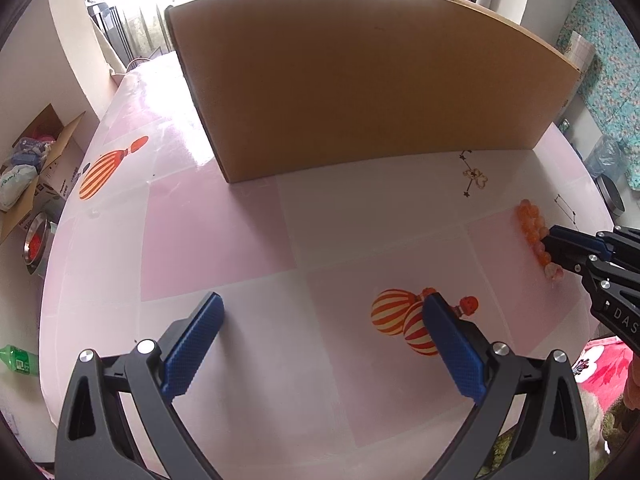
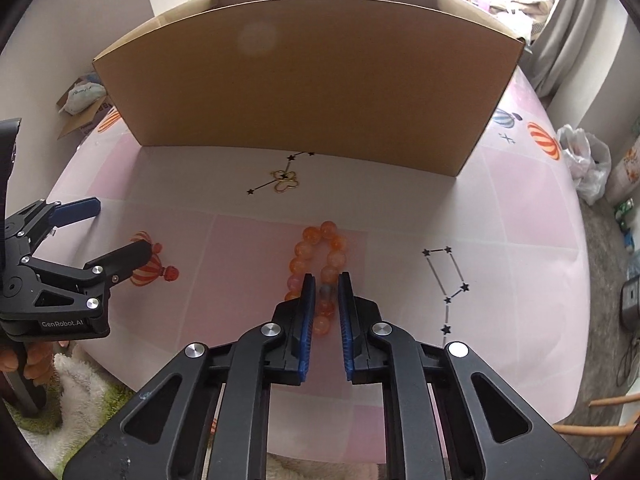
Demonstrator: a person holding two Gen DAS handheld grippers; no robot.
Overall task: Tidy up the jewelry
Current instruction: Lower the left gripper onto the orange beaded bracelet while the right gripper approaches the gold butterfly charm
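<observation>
An orange bead bracelet [image 2: 316, 252] lies on the pink checked tablecloth [image 2: 248, 264]. My right gripper [image 2: 325, 286] is closed narrowly around the near side of the bracelet, beads pinched between its blue pads. In the left wrist view the bracelet [image 1: 530, 222] sits at the far right with the right gripper [image 1: 554, 246] on it. A thin gold butterfly-shaped piece [image 2: 285, 182] lies closer to the cardboard box [image 2: 308, 80]. My left gripper [image 1: 320, 312] is open wide and empty above the cloth, left of the bracelet; it also shows in the right wrist view [image 2: 120, 228].
The big open cardboard box [image 1: 360, 80] stands upright at the back of the table. Printed balloons [image 1: 400, 316] and star lines [image 2: 444, 280] are only pattern. On the floor left are a small box of clutter [image 1: 32, 168] and a metal bowl [image 1: 36, 240]. A plastic bag [image 2: 584, 160] sits right.
</observation>
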